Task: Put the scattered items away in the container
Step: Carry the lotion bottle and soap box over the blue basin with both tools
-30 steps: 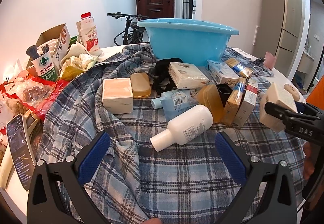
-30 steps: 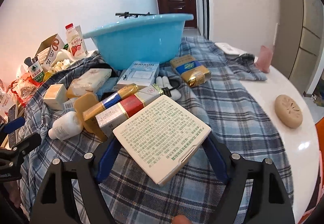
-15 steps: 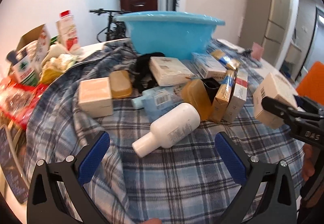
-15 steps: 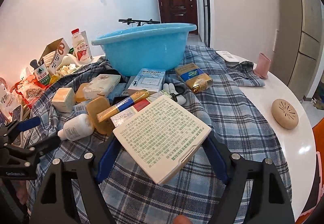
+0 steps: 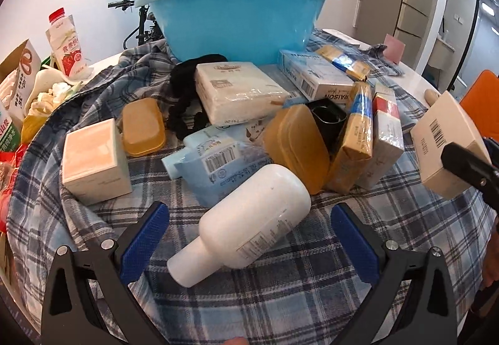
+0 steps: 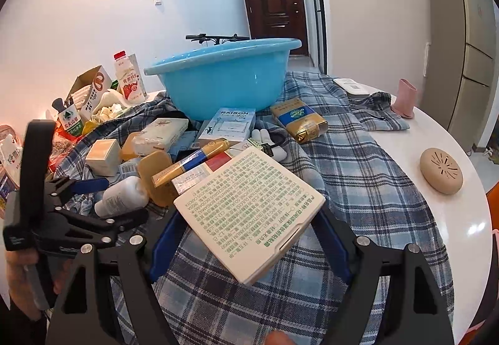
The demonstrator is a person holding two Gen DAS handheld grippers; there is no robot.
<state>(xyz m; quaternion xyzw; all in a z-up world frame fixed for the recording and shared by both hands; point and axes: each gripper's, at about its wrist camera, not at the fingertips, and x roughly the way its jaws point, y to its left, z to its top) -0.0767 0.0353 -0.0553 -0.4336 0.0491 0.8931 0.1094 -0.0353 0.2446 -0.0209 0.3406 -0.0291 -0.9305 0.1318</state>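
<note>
A blue plastic basin [image 5: 237, 14] stands at the back of a plaid cloth [image 5: 280, 289]; it also shows in the right wrist view [image 6: 224, 80]. My left gripper [image 5: 249, 239] is open, its blue pads on either side of a white bottle [image 5: 249, 226] lying on the cloth. My right gripper [image 6: 249, 239] is shut on a flat white box [image 6: 252, 207] with green print, held above the cloth; the box also shows at the right of the left wrist view [image 5: 446, 145]. The left gripper shows at the left of the right wrist view [image 6: 84, 198].
Scattered before the basin: a tissue pack [image 5: 240, 92], a blue carton [image 5: 318, 76], amber soap cases [image 5: 296, 145], a cream box [image 5: 93, 161], a blue pouch [image 5: 215, 161], gold packs [image 5: 358, 139]. Groceries and a milk bottle [image 5: 67, 42] crowd the left. A tan puck [image 6: 441, 172] lies right.
My left gripper has moved forward so the white bottle now lies between its pads. My right gripper has lifted the white box slightly and stays shut on it.
</note>
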